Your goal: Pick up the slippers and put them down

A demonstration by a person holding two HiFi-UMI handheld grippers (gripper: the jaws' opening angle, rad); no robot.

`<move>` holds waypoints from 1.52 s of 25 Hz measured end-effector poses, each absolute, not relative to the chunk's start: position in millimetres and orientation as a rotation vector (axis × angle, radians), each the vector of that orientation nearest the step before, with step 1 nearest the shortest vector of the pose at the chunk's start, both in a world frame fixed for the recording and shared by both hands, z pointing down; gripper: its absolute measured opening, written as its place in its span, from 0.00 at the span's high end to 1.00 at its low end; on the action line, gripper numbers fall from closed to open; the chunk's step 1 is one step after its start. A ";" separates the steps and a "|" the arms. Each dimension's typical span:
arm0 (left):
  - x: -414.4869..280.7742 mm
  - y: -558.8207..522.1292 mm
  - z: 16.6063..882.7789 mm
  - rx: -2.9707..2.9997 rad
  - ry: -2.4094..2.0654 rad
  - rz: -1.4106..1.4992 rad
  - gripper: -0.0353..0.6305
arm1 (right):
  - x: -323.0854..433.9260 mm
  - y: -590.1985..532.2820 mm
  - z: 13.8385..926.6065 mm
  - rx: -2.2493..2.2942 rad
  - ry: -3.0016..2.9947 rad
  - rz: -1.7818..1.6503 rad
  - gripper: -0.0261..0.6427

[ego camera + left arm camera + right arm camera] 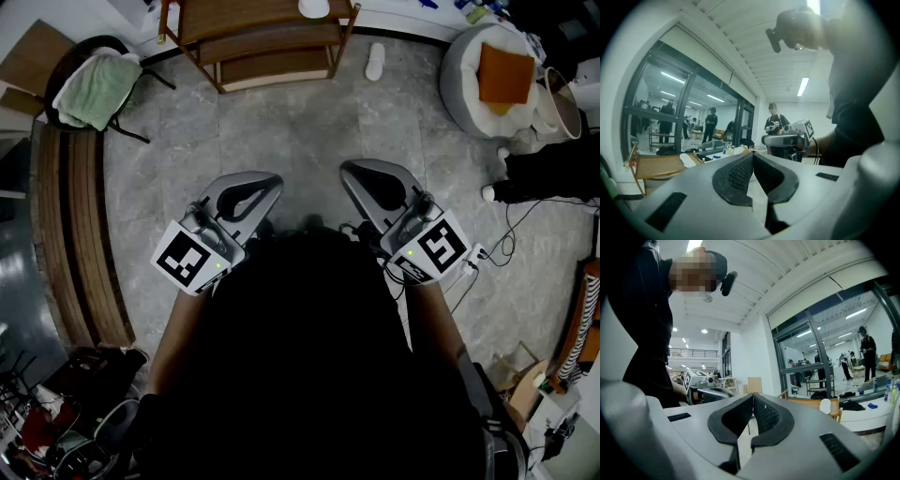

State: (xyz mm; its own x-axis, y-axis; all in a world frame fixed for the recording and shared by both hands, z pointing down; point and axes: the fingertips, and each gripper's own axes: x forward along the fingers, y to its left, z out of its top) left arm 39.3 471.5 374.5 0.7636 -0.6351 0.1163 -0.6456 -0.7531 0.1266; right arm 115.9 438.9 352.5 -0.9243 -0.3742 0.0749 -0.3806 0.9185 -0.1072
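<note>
One white slipper [375, 62] lies on the grey stone floor, just right of the wooden shelf unit [272, 42]. A second white slipper-like thing [314, 7] rests on the shelf's top; it also shows as a white slipper-like shape [687, 160] in the left gripper view and as a white oval [825, 406] in the right gripper view. My left gripper [274, 180] and right gripper [347, 171] are held level at waist height, far short of the slipper. The left gripper [752, 155] has its pads together at the tip with nothing between them, and so does the right gripper [753, 395].
A chair with a green towel [94, 89] stands at the back left. A curved wooden bench [80, 234] runs along the left. At the back right sits a white pouf [469, 98] with an orange cushion [504, 73]. Cables [511, 234] trail over the floor at right.
</note>
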 end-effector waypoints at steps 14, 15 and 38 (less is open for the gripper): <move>48.3 454.0 383.7 2.746 -1.084 0.083 0.93 | 139.2 415.3 370.5 0.631 -3.006 0.225 0.92; 50.4 452.2 384.1 2.743 -1.089 0.082 0.93 | 140.9 414.8 371.7 0.625 -3.010 0.238 0.92; 31.0 366.4 387.1 2.781 -1.012 0.030 0.93 | 127.2 342.4 391.4 0.750 -2.927 0.351 0.92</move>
